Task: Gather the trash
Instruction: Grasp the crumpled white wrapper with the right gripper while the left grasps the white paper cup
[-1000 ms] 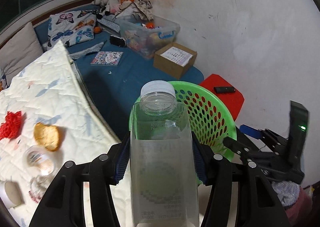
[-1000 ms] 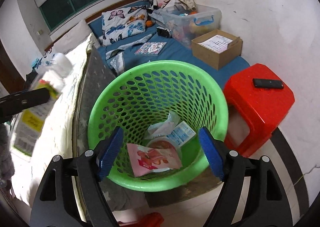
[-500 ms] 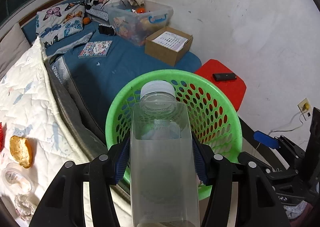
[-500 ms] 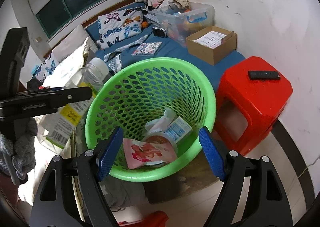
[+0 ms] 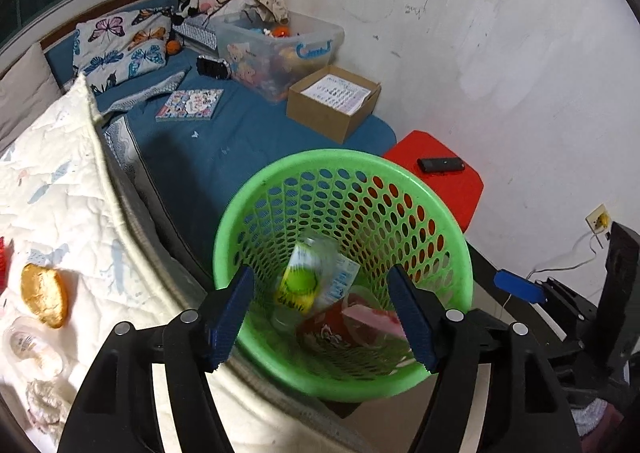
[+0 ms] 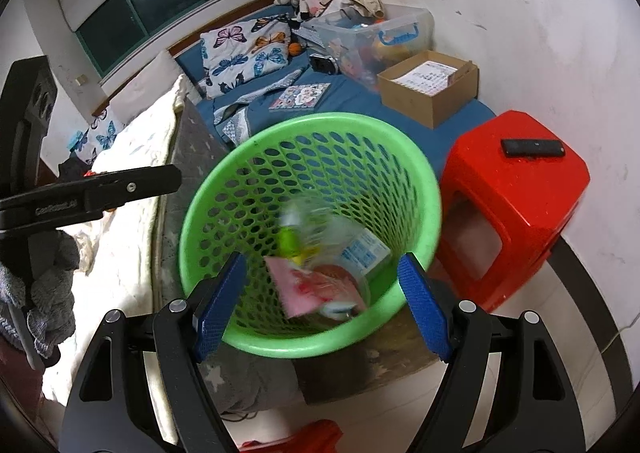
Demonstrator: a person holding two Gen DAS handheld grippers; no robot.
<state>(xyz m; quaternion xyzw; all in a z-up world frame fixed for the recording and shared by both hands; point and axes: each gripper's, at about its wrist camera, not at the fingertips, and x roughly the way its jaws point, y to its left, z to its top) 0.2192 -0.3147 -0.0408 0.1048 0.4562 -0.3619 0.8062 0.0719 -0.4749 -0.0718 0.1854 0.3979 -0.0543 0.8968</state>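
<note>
Below the left gripper (image 5: 322, 311) — jaws just opened, nothing between them — we see the plastic bottle (image 5: 306, 275) inside the green basket (image 5: 440, 213).

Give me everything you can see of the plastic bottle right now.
The plastic bottle lies inside the green basket, motion-blurred in both views. It looks clear, with a yellow and green label; its cap cannot be made out. It tilts, one end up toward the far wall, lying on or against the wrappers at the bottom. Neither hand-held gripper touches it: the left hand-held gripper, whose jaws have just opened, hangs empty above the basket.
</note>
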